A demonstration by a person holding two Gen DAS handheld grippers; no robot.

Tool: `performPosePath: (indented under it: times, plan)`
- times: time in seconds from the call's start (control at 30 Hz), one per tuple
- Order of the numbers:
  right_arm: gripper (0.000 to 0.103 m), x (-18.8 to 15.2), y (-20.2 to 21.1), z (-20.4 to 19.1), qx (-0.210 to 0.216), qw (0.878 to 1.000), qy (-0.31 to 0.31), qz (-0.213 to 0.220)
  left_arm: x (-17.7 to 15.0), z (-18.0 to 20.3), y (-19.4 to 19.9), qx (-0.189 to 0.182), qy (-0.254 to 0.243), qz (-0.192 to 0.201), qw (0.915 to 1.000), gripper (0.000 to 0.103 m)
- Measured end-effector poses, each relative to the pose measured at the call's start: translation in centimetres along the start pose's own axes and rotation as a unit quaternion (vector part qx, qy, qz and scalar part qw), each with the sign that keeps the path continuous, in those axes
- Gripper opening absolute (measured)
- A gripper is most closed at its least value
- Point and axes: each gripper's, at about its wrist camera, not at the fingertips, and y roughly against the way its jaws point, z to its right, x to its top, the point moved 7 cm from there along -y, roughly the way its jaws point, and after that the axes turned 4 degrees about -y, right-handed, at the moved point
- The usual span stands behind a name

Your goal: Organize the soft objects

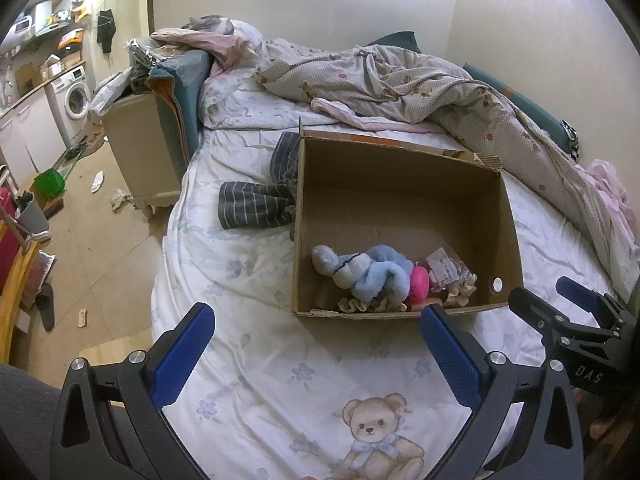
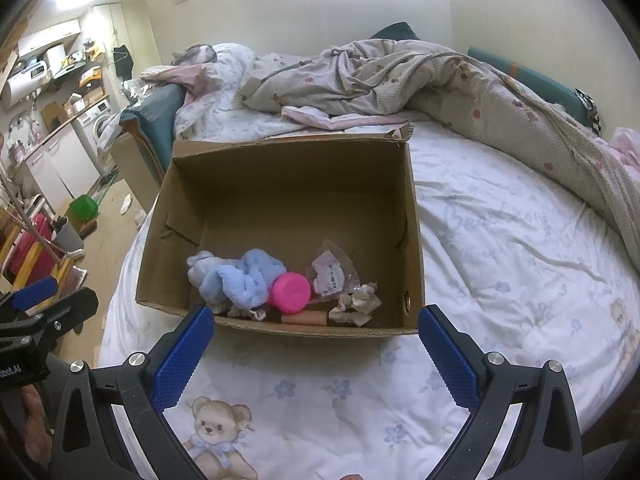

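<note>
Cardboard box [image 2: 280, 184] on bed [image 2: 500, 240]: blue plush [image 2: 236, 276], pink cup [image 2: 292, 292], plastic packet [image 2: 332, 274] inside. Left gripper [image 1: 316, 344], right gripper [image 2: 316, 344]: both spread apart, empty.

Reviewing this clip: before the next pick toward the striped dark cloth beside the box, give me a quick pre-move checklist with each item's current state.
1. Left tongs open and empty: ok.
2. Right tongs open and empty: ok.
3. Striped cloth lies outside the cardboard box, against its left wall, on the bed sheet: ok.
4. Nothing on top of the cloth: ok.
5. Box has free floor behind the blue plush and pink toy: ok.
6. Part of the cloth tucked under the box: cannot tell.
</note>
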Motion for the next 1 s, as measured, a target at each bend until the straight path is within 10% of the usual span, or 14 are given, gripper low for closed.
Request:
performPosePath:
  times: [1.0]
  plan:
    - [0.103, 0.19, 0.58, -0.3, 0.002, 1.0, 0.001, 0.003, -0.33, -0.5, -0.33, 0.002, 0.0, -0.006, 1.0, 0.102]
